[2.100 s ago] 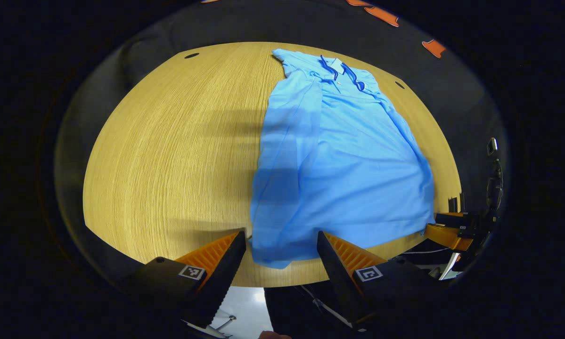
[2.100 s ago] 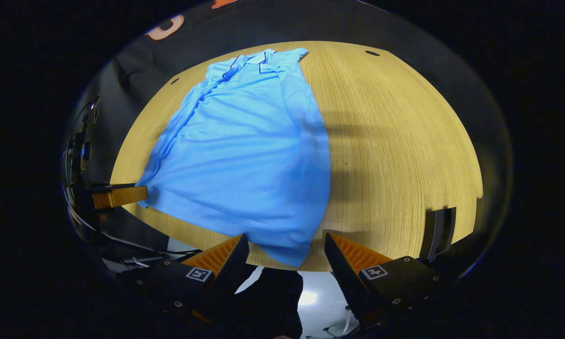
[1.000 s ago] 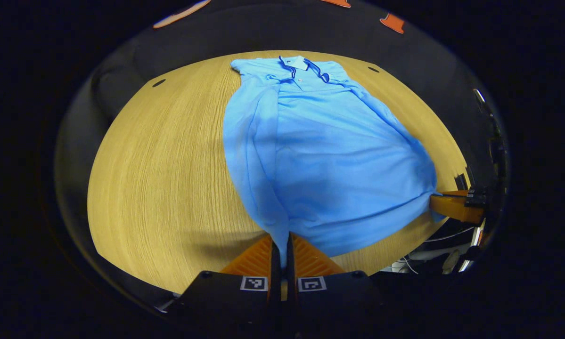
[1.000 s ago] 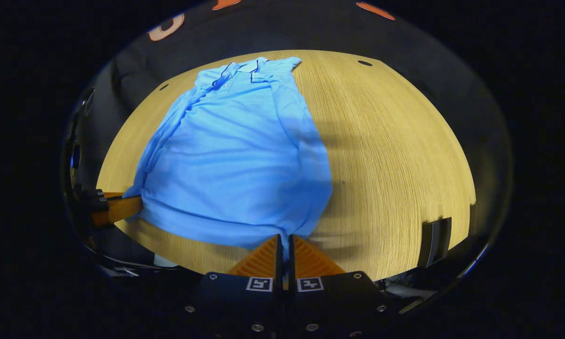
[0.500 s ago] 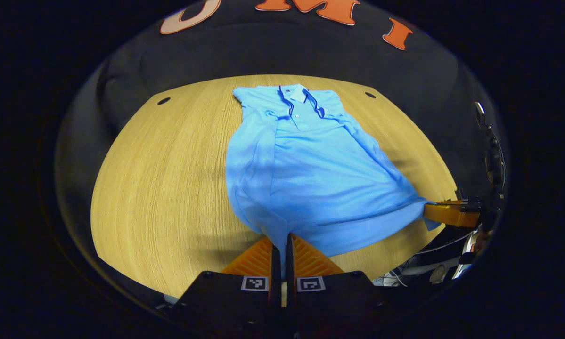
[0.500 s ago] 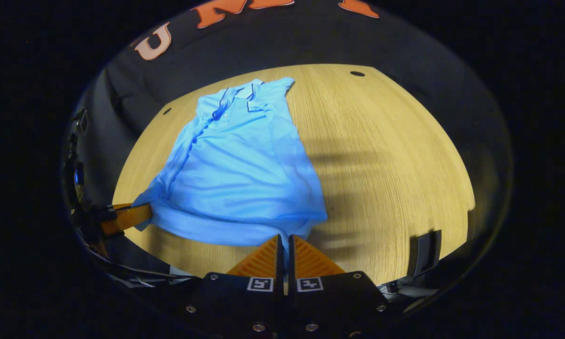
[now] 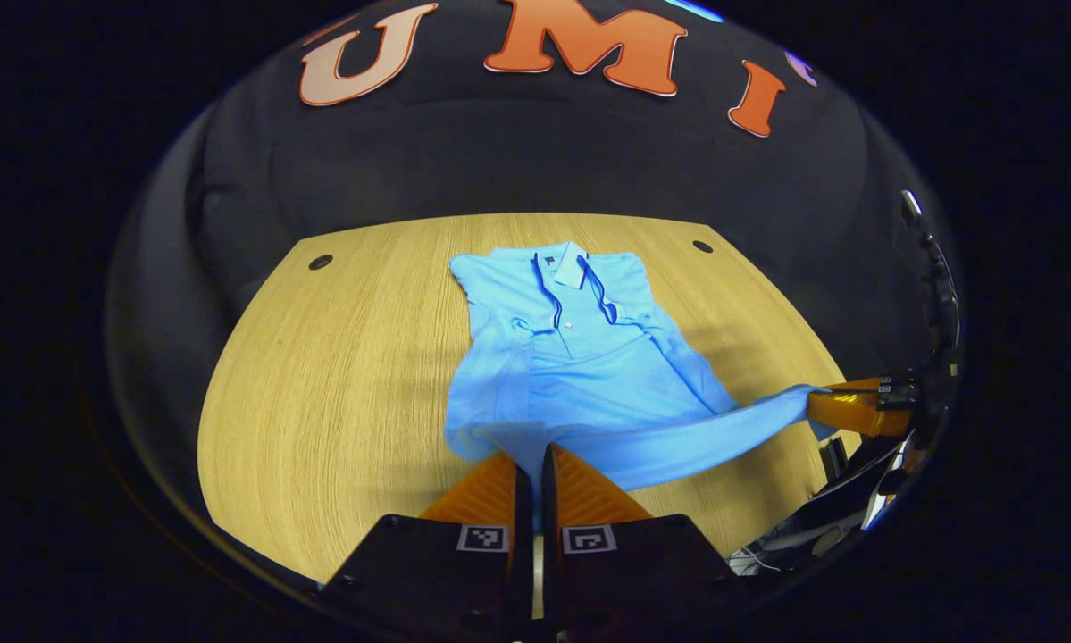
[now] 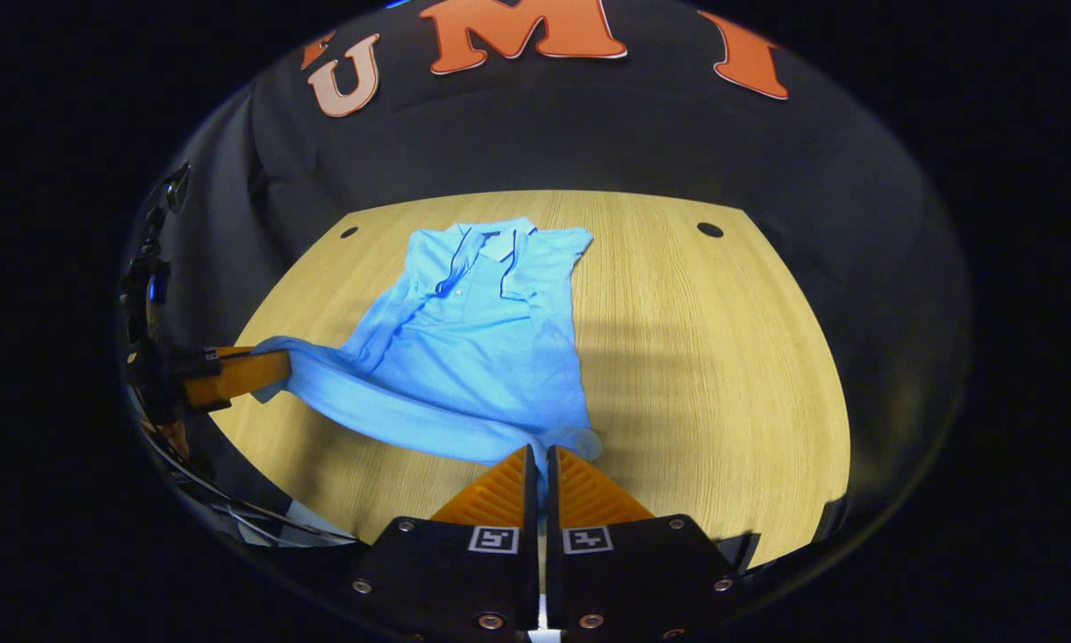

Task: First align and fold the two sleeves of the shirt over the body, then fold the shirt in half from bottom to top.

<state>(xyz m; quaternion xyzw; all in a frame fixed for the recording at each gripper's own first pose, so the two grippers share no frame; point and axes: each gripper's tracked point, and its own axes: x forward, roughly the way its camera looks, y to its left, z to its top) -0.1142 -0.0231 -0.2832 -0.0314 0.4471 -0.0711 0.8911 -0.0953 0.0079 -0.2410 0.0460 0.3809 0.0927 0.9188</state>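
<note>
Left gripper view: shirt (image 7: 580, 375) collar-away, lengthwise.

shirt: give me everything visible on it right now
The shirt is a light blue polo of soft knit-looking fabric, with a dark-trimmed collar and a buttoned placket. It lies collar-end far on the wooden table, front up, both sleeves folded in over the body. The hem is lifted off the table: the left gripper is shut on one bottom corner, the right gripper on the other, the edge stretched between them. The upper half rests flat, lightly creased.
</note>
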